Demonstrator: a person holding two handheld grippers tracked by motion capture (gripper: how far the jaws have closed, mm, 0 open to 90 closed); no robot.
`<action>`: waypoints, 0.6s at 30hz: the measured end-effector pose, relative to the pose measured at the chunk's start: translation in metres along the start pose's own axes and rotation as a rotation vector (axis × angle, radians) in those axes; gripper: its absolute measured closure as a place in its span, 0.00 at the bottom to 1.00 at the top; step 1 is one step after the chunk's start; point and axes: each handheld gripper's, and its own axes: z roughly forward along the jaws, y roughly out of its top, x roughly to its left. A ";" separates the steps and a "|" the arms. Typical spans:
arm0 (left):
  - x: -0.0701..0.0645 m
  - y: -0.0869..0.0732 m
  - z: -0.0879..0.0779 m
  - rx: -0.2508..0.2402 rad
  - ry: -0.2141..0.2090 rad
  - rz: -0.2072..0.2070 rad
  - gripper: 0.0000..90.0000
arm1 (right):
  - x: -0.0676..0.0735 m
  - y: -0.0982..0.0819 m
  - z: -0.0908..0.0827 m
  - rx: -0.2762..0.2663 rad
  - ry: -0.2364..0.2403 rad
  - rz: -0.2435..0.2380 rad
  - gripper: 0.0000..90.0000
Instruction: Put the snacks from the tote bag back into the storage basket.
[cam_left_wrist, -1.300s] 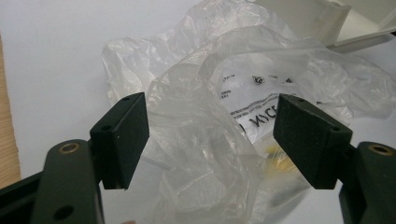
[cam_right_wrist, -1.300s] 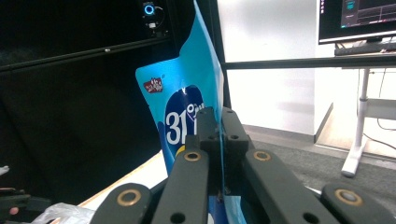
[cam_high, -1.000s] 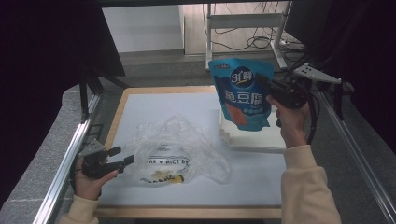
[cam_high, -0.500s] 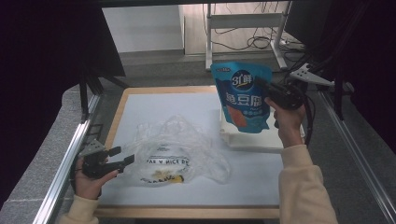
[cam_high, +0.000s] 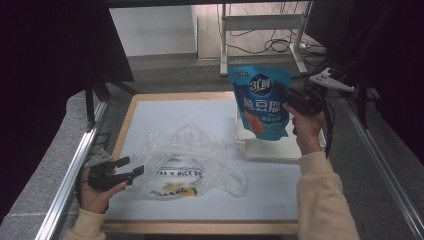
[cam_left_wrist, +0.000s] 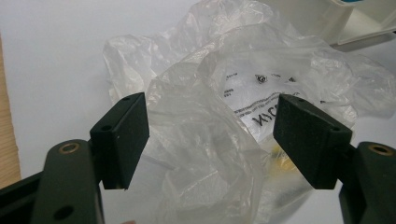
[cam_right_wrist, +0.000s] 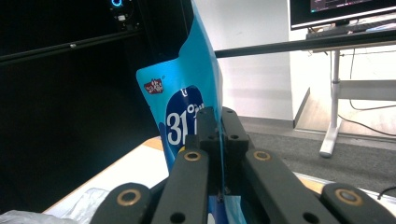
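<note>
A blue pouch is held upright in the air by the right gripper, above a white tray that lies on the right part of the white mat. The jaws of this gripper are clenched on the pouch's right edge near the top; in the right gripper view the thin blue edge is seen pinched between the two black jaws of the right gripper. The pouch's lower end hangs just over the tray; whether it touches the tray cannot be told.

The left gripper is held low at the left side of the mat, pointed toward a crumpled clear plastic bag that lies on the mat near its middle. Its jaws are spread apart and nothing is pressed by them; in the left gripper view a fold of the bag is seen between and beyond the open jaws of the left gripper, untouched by the pads. Black print and something yellow are seen through the plastic. The bag and the tray lie just beside each other.
</note>
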 end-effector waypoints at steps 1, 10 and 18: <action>0.000 0.000 0.000 0.000 0.000 0.000 0.30 | -0.001 -0.001 0.001 0.001 -0.005 0.001 0.99; 0.002 0.000 -0.002 -0.005 0.001 -0.005 0.30 | -0.009 -0.008 0.008 0.009 -0.028 0.008 0.99; 0.005 0.000 -0.001 -0.004 0.002 -0.011 0.30 | -0.017 -0.014 0.019 0.014 -0.032 0.029 0.99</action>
